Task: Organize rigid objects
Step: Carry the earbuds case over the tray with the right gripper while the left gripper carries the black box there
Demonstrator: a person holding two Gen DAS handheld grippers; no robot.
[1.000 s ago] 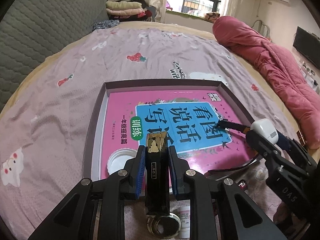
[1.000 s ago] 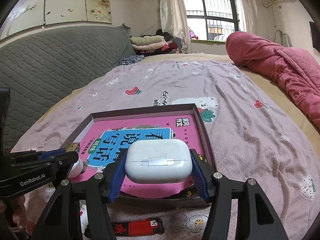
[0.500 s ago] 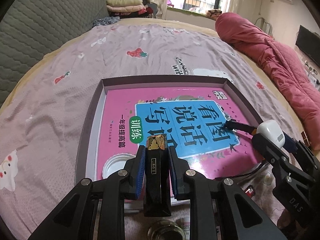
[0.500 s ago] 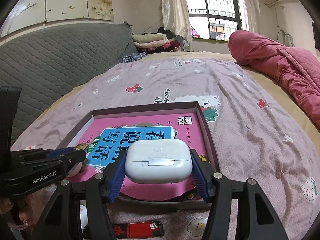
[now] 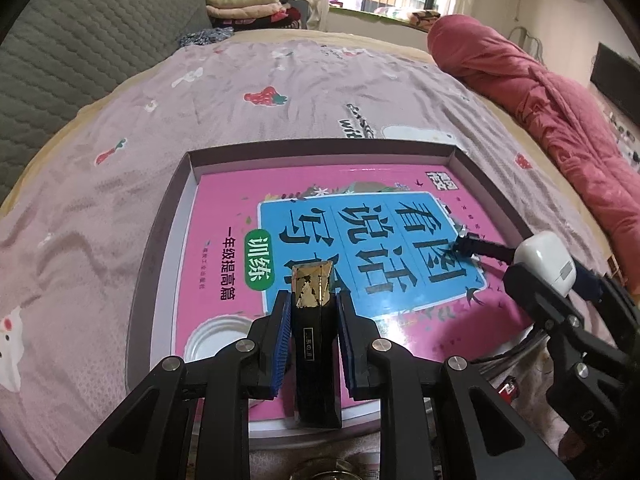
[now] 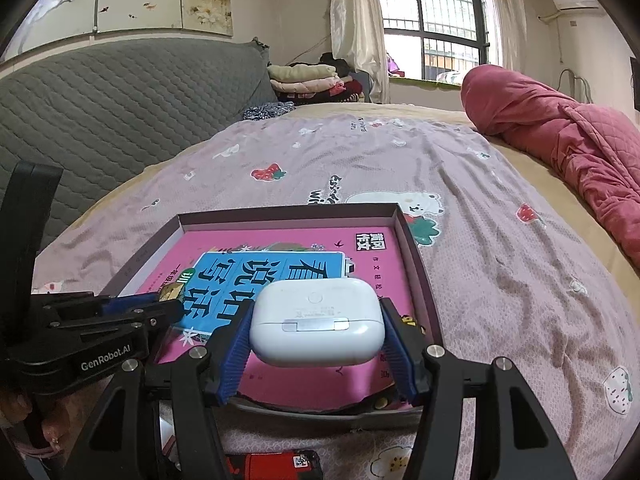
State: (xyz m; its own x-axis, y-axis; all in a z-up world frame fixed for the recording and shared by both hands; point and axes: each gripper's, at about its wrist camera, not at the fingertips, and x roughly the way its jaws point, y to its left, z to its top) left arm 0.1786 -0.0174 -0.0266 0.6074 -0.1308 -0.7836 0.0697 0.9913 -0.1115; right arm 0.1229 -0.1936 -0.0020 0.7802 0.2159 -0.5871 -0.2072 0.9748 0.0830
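Step in hand, by my read: carrying 2 items to the box tray [image 5: 188, 200] on the bed, both abt to be set down. Left hand-held gripper [image 5: 312, 324] is clenched on a black bottle w/ gold cap [image 5: 312, 292], held over the tray's near edge just ahead of the pink book [image 5: 224, 216]. Right hand-held gripper [image 6: 316, 340] grasps a white earbud case [image 6: 316, 320] side-on, over the tray's near-right corner.

Next move prob: lower each item onto a free patch, then release; bottle is tall and may tip if dropped upright.

Hard to see: white round lid [image 5: 216, 340] half hidden behind left fingers; dark plug and cable [image 5: 476, 246] ahead of the right hand-held gripper, far end cut off; red-black thing [image 6: 276, 466] under right hand-held gripper, unclear what.
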